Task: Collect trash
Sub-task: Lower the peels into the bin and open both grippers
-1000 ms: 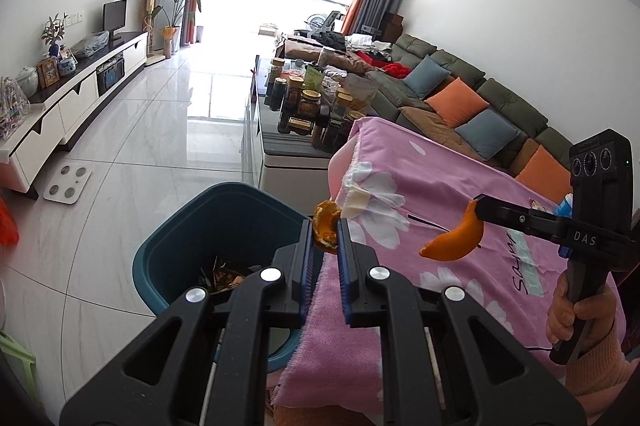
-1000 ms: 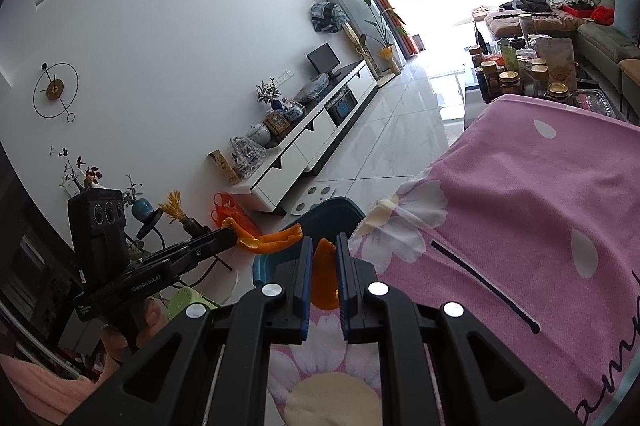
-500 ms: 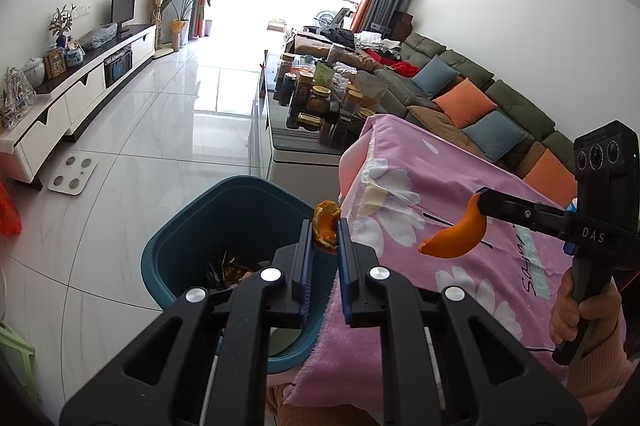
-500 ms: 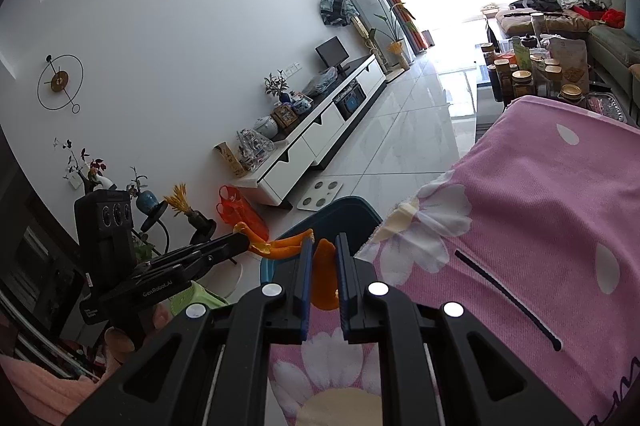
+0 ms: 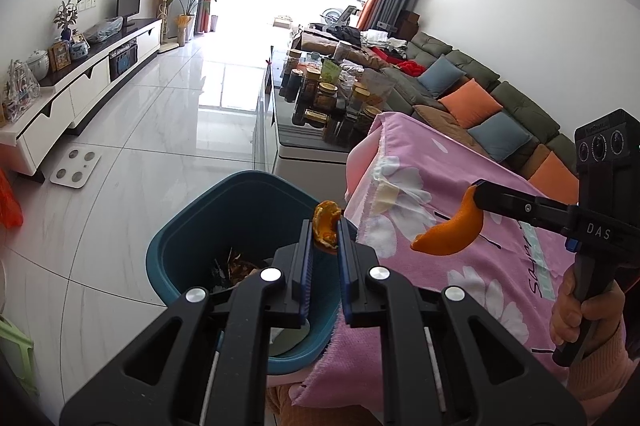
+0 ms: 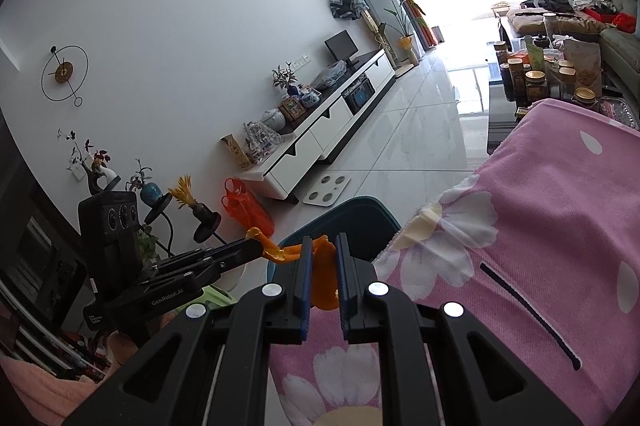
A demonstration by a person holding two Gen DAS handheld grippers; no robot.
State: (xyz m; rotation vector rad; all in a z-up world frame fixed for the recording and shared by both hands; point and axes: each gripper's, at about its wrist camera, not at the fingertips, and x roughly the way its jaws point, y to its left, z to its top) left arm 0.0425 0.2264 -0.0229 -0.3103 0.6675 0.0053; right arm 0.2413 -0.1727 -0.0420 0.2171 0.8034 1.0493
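Living room, bright, tiled white floor; long window at the far end, grey sofa with orange and blue cushions along one wall, low white media unit along the other.

Item one — pink floral cloth (image 5: pixel 460 226), draped over a table; its corner hangs just beside the bin. No further scraps show on the visible stretch of cloth, only a dark thin line whose nature cannot be told.

Item two — teal bin (image 5: pixel 240 210), on the floor against the table edge, mouth open upward, some dark scraps already at the bottom. Placed, by the look of it, so that trash from the table can drop straight in.

Item three — left gripper (image 5: pixel 324 246), jaws clamped on a curled orange peel (image 5: pixel 326 224). It is held over the bin's near rim, tilted downward, likely so that the peel falls inside once let go.

Item four — right gripper (image 6: pixel 322 266), held by a hand (image 5: pixel 576 310) in a pink sleeve, jaws clamped on a larger peel slice (image 5: pixel 452 234). This one hangs above the cloth, beside the bin and not yet over it; it would need to come across the table edge first.

Status, as judged: both pieces picked up, neither yet dropped; release over the bin is the step in hand.
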